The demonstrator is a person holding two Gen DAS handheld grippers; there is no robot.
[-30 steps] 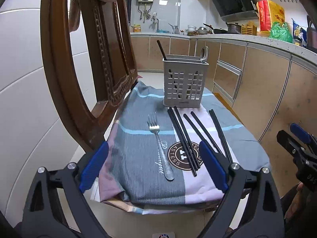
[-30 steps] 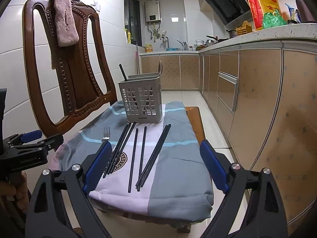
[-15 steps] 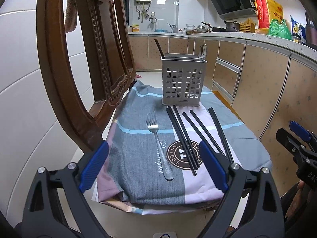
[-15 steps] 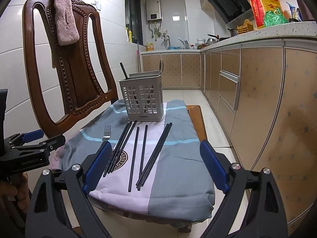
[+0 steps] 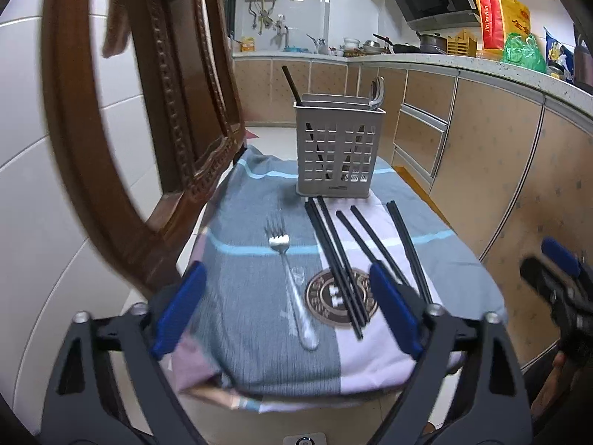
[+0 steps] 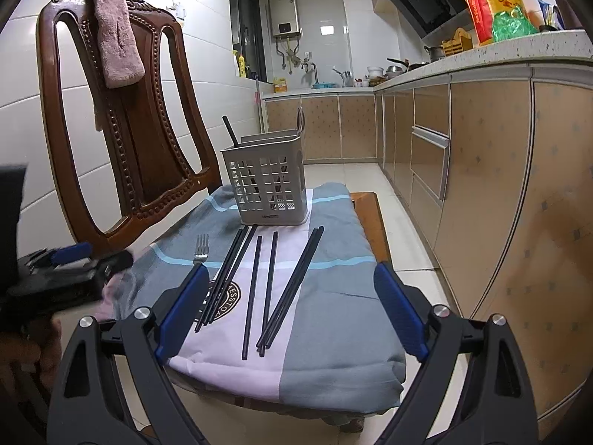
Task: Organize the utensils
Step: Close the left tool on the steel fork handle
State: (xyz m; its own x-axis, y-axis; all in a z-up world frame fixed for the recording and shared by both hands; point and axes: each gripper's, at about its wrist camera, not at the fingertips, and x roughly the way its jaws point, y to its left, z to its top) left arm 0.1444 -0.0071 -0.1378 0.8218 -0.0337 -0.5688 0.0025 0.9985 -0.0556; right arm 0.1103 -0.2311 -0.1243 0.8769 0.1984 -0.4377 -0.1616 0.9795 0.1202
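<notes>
A metal fork (image 5: 292, 278) lies on the striped cloth (image 5: 241, 296), with several black chopsticks (image 5: 341, 259) spread to its right. Behind them stands a grey slotted utensil holder (image 5: 339, 152) with a dark handle and a metal utensil sticking out. My left gripper (image 5: 286, 270) hovers over the near edge of the cloth. Its jaws are closing, with the fork's handle lined up between them, untouched. My right gripper (image 6: 291, 270) stands open and empty in front of the chopsticks (image 6: 292, 285), with the fork (image 6: 201, 248) to its left and the holder (image 6: 268, 189) behind.
The cloth covers the seat of a carved wooden chair, whose back (image 6: 122, 129) rises on the left with a pink towel (image 6: 116, 33) draped over it. Kitchen cabinets (image 6: 481, 185) run along the right. Tiled floor lies between the seat and the cabinets.
My left gripper has moved forward toward the fork and its jaws have narrowed a little. The right gripper has stayed in place, and the utensils have not moved.
</notes>
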